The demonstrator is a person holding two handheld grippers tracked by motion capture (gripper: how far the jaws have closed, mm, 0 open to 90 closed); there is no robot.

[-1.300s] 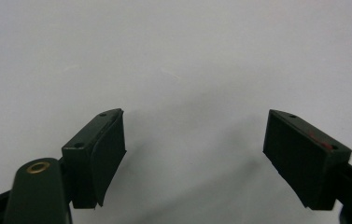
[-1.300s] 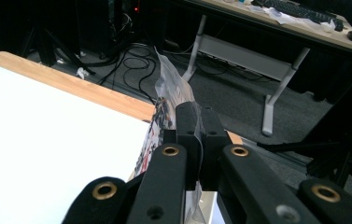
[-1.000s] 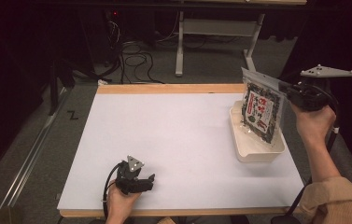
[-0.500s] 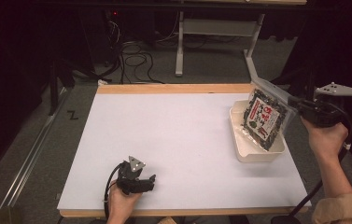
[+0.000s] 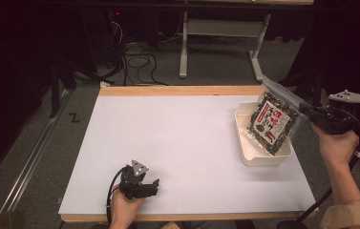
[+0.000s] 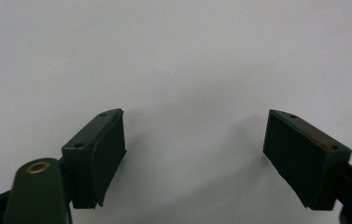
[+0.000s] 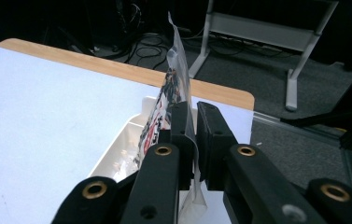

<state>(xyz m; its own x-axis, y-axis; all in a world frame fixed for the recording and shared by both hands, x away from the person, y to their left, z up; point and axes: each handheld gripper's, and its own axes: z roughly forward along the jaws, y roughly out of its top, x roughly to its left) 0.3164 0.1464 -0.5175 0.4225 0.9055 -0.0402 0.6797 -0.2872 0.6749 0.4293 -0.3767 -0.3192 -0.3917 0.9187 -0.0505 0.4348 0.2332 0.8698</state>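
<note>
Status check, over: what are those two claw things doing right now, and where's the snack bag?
Right gripper shut on snack bag, held tilted over white tray. Left gripper open, idle above table. Nothing in the way.

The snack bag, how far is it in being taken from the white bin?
Done: the right tongs are shut on the snack bag, and it stands lifted and tilted. In hand: its lower end is above the white bin. Left: carrying it clear and setting it down. The left tongs rest open.

Red-and-white label on snack bag [image 5: 270, 123] above white tray [image 5: 244, 148] at table's right edge; characters unreadable.
</note>
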